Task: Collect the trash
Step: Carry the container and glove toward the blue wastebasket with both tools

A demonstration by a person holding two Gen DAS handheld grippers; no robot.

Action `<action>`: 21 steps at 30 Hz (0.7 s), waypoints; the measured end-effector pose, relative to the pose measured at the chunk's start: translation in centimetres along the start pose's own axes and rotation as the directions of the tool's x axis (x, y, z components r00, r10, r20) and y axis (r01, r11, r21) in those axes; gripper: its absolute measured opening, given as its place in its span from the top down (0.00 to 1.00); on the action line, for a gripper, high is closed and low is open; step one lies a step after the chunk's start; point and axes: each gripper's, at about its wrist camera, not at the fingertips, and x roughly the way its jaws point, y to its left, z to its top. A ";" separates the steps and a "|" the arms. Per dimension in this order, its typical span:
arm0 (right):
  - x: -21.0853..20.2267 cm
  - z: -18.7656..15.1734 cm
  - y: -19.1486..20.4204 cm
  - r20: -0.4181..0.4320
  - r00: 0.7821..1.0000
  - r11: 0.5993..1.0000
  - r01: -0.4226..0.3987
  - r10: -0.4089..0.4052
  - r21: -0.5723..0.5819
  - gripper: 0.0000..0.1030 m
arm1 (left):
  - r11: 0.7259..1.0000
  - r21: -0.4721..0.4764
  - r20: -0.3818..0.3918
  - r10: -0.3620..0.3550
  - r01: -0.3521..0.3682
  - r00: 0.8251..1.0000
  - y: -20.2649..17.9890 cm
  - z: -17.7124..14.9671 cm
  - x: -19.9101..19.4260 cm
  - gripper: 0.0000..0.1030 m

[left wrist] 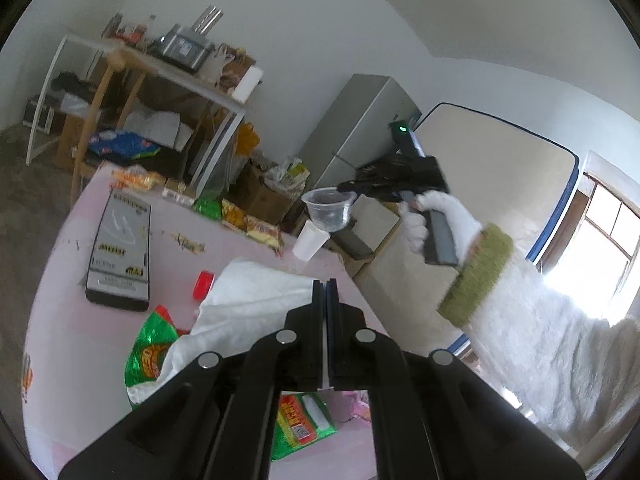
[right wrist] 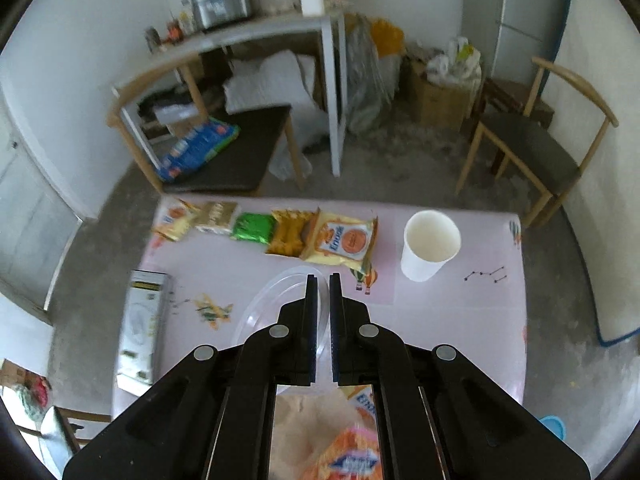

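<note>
Counter: a pink-covered counter (right wrist: 460,320) strewn with litter, seen from two hand-held grippers.
Clear cup: one clear plastic cup (left wrist: 329,210), held above the counter edge, its rim pinched at the tip of the right gripper (left wrist: 347,189); in the right wrist view its wall sits between the two fingers (right wrist: 310,308).
Right gripper: fingers closed on the cup's rim, held in a white-gloved hand (left wrist: 434,222) with a fluffy white sleeve.
Left gripper: the left gripper (left wrist: 325,282) has its fingers pressed together, gripping a white bag (left wrist: 248,300) that drapes onto the counter below.
Paper cup: one white paper cup (right wrist: 430,245), upright, near the counter's far right corner, apart from both grippers.
Snack packets: five in a row (right wrist: 264,228) along the far edge.
Box: one flat grey box (left wrist: 120,248) on the left.
Red lid: one red lid (left wrist: 203,285), just left of the bag.
Green wrappers: two green wrappers (left wrist: 150,354), beside and under the left gripper.
</note>
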 end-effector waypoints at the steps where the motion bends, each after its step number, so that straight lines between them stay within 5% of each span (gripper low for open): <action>1: -1.2 -0.4 -0.2 0.017 1.000 1.000 -0.008 0.008 -0.001 0.96 | 1.000 0.009 0.010 0.001 -0.001 1.000 -0.5 0.2 -0.3 0.99; 11: -13.1 -7.8 -6.0 0.134 0.988 0.992 -0.086 0.074 0.090 0.96 | 0.994 0.098 0.050 -0.049 0.044 0.998 -6.9 1.7 -2.5 0.99; 21: -20.7 -19.3 -15.6 0.209 0.977 0.960 -0.087 0.031 0.265 0.96 | 0.969 0.146 -0.088 -0.188 0.199 0.978 -15.0 0.3 1.5 0.99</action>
